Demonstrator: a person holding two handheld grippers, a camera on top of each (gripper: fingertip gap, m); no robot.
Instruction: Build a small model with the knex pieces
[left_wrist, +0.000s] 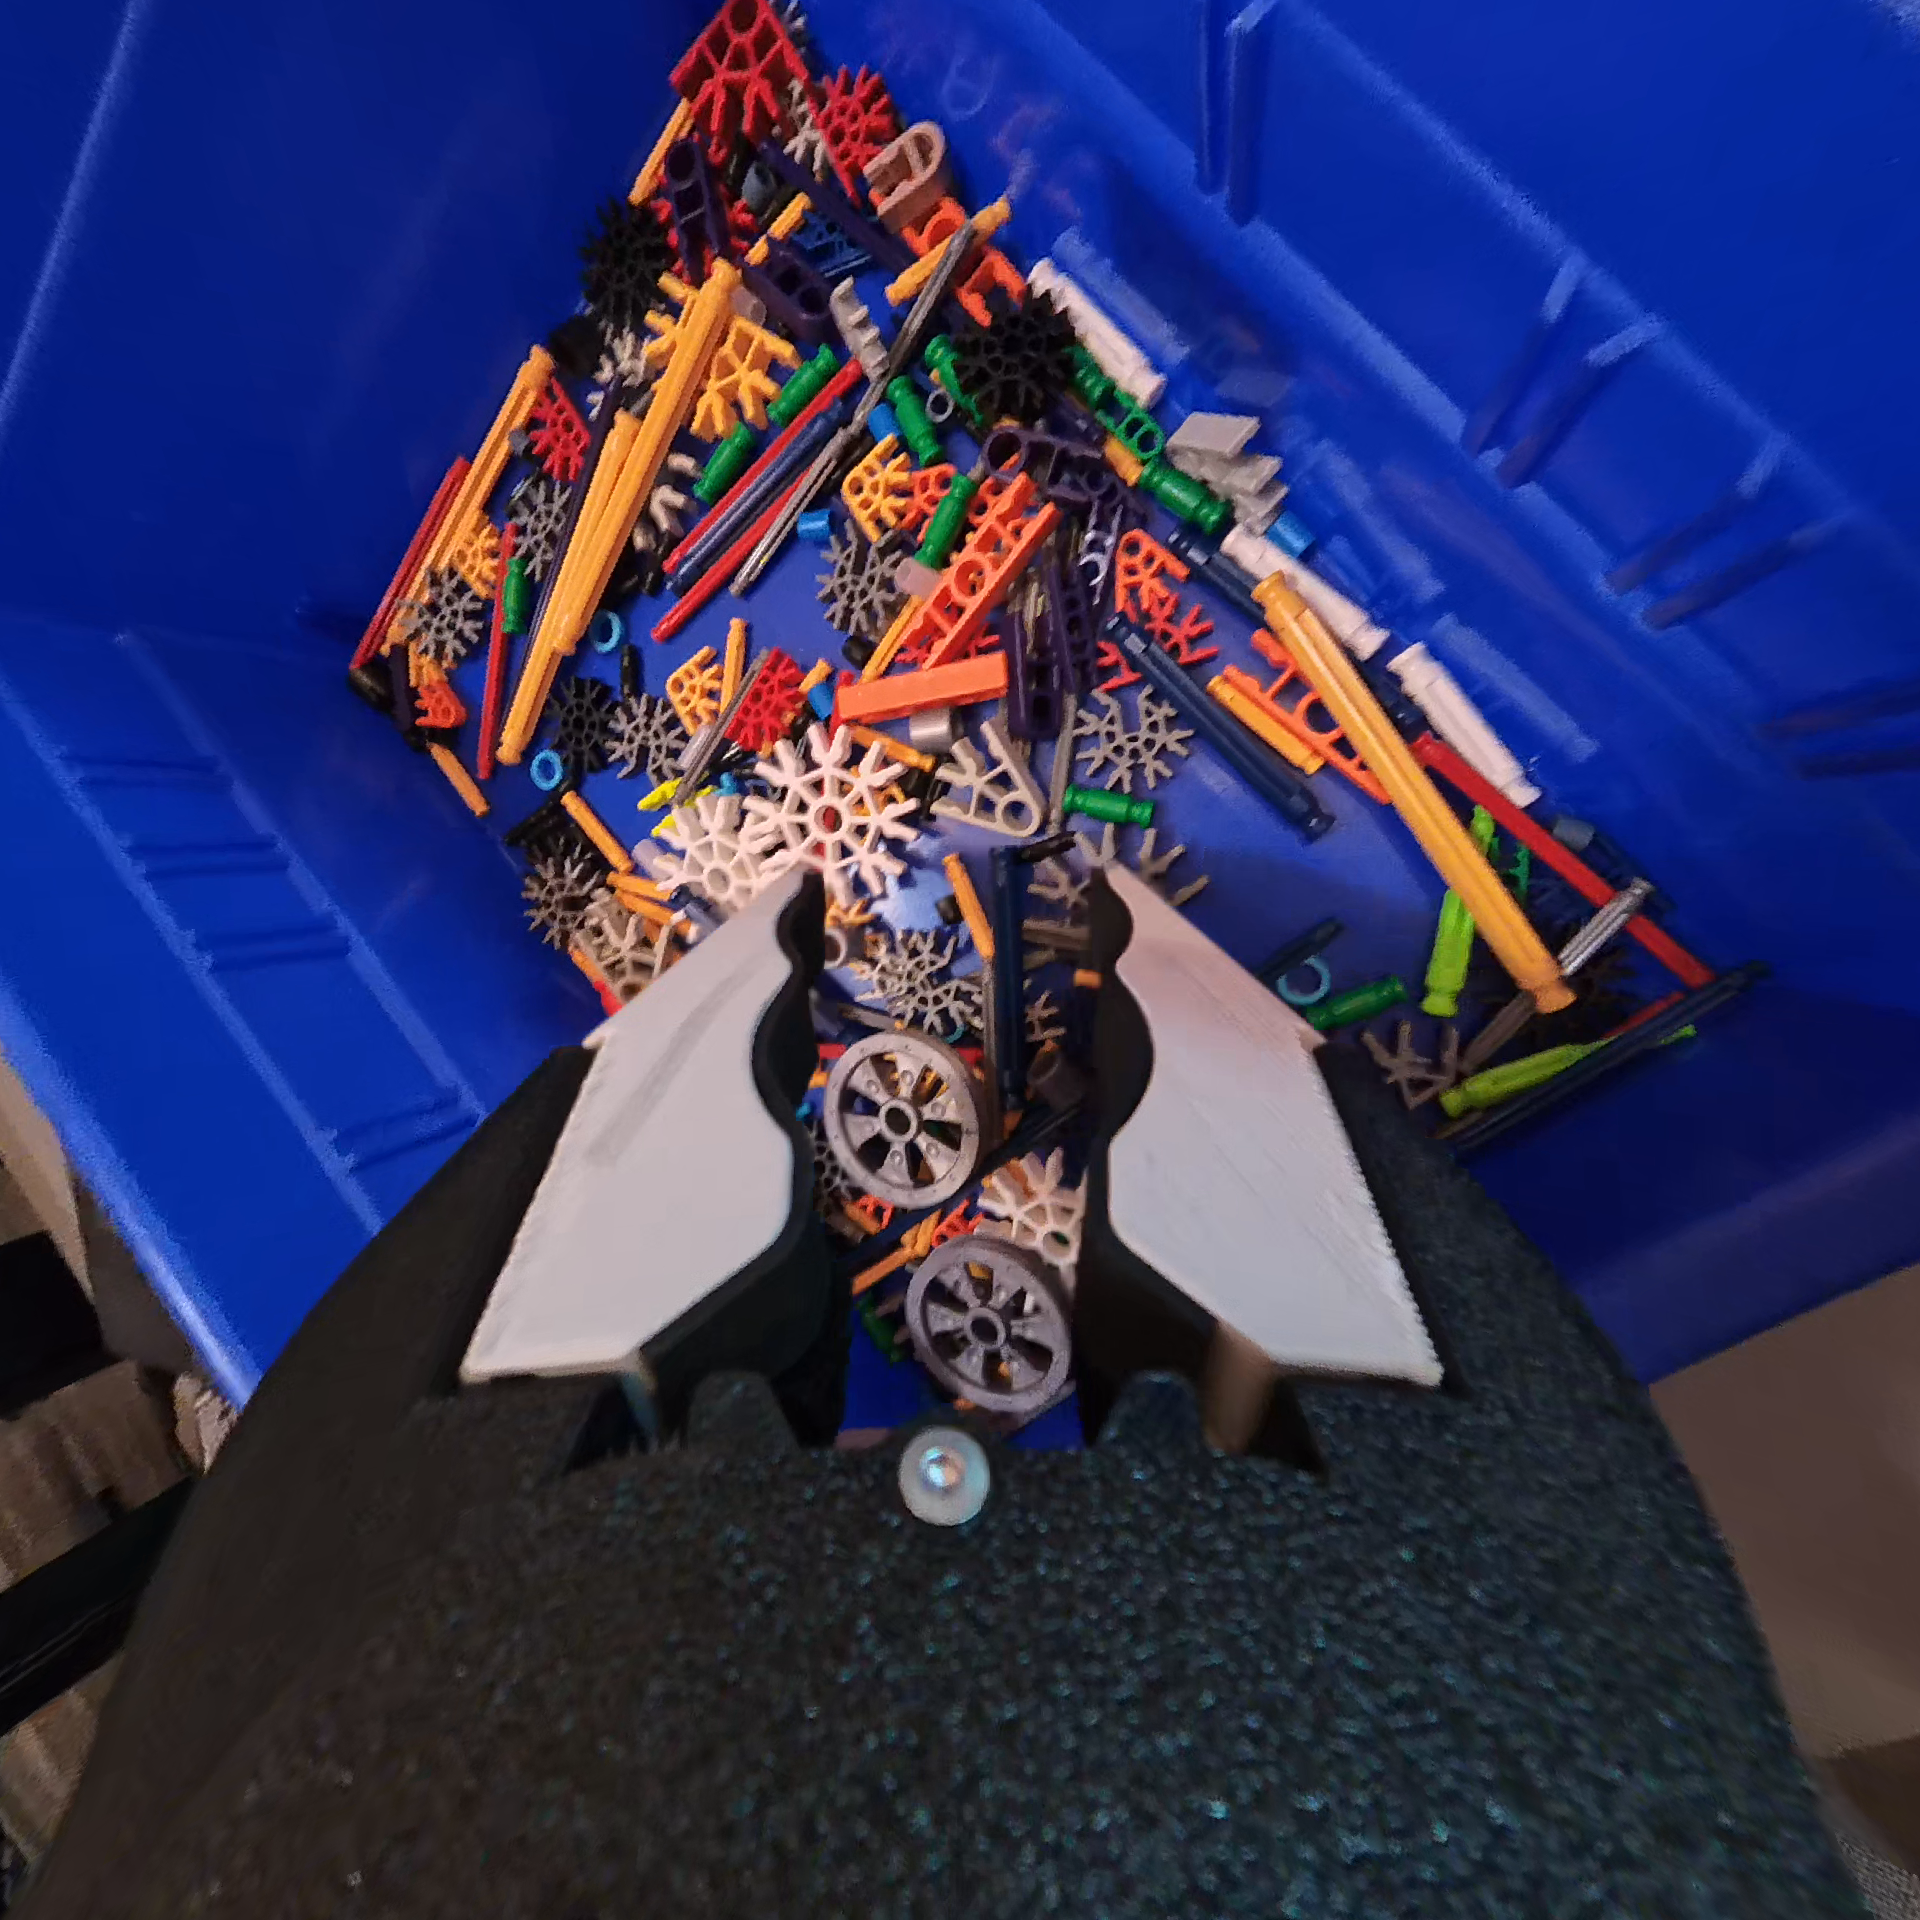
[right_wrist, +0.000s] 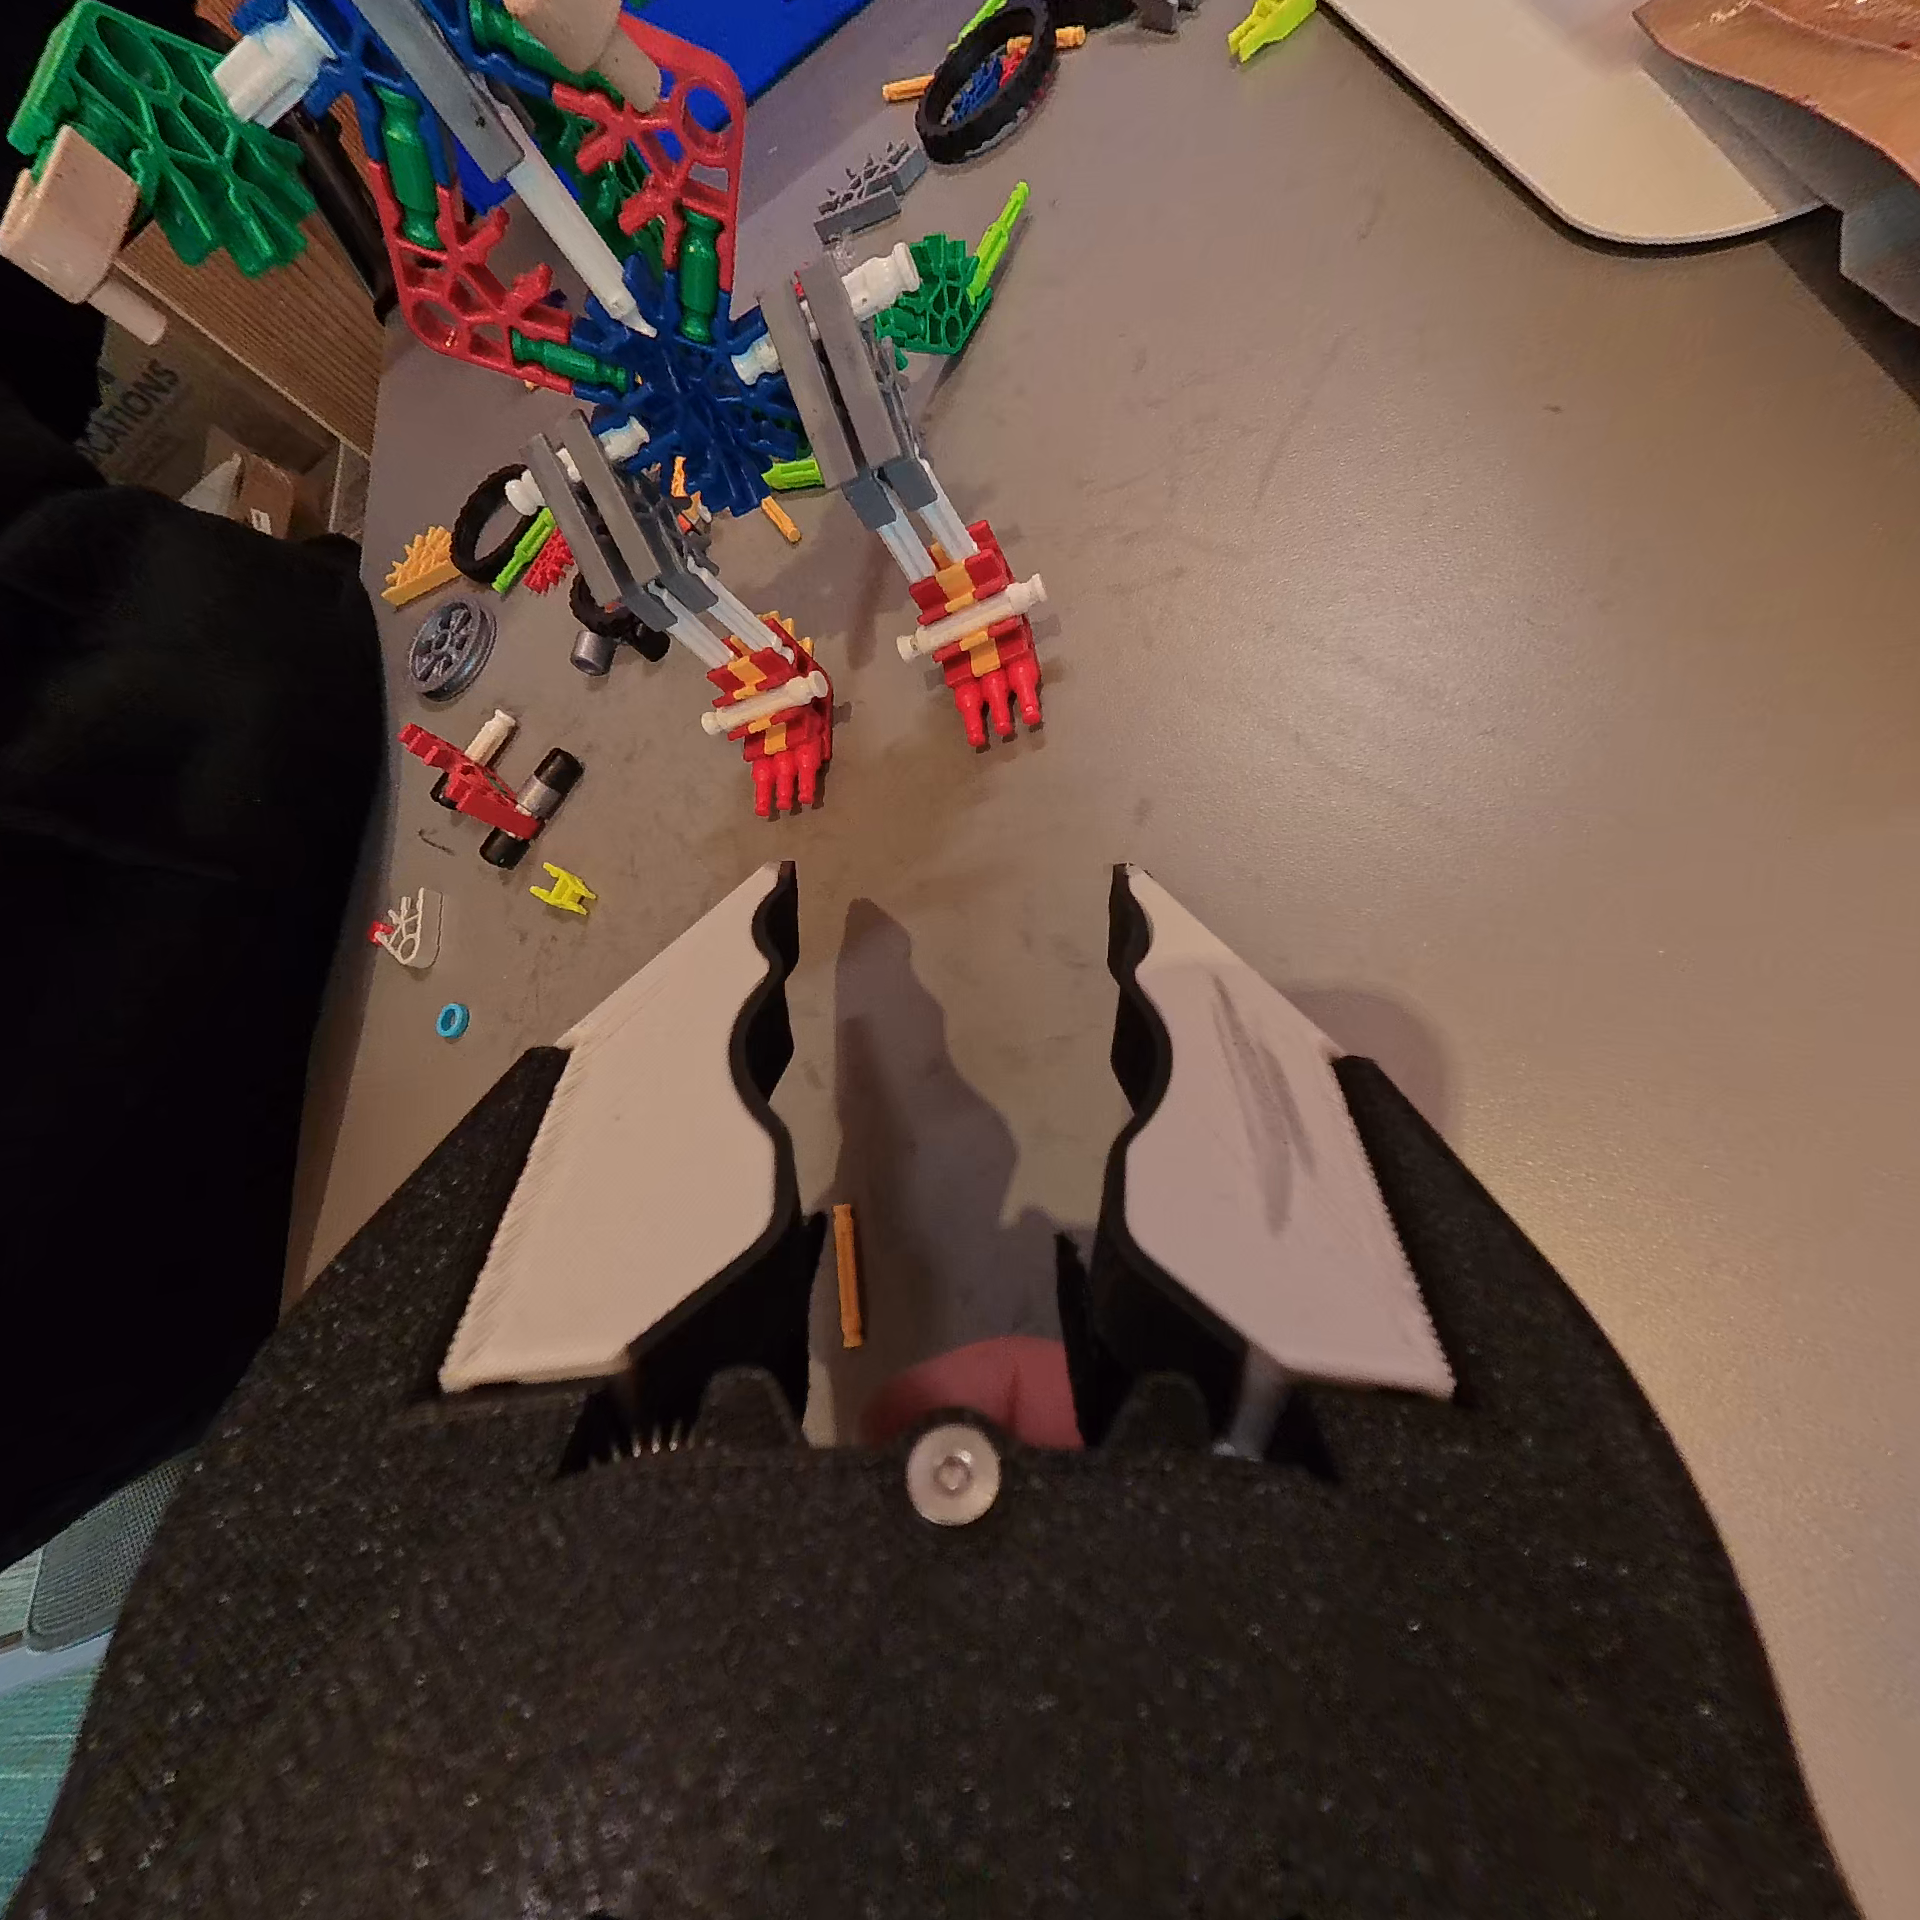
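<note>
2 grippers, fingers apart, empty | left gripper (left_wrist: 951, 883) over blue bin (left_wrist: 260, 416) | right gripper (right_wrist: 951, 878) above bare table (right_wrist: 1455, 727)

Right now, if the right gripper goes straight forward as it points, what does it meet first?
The right gripper is open over bare table; probably first the model's red foot, though depth is unclear.
</note>
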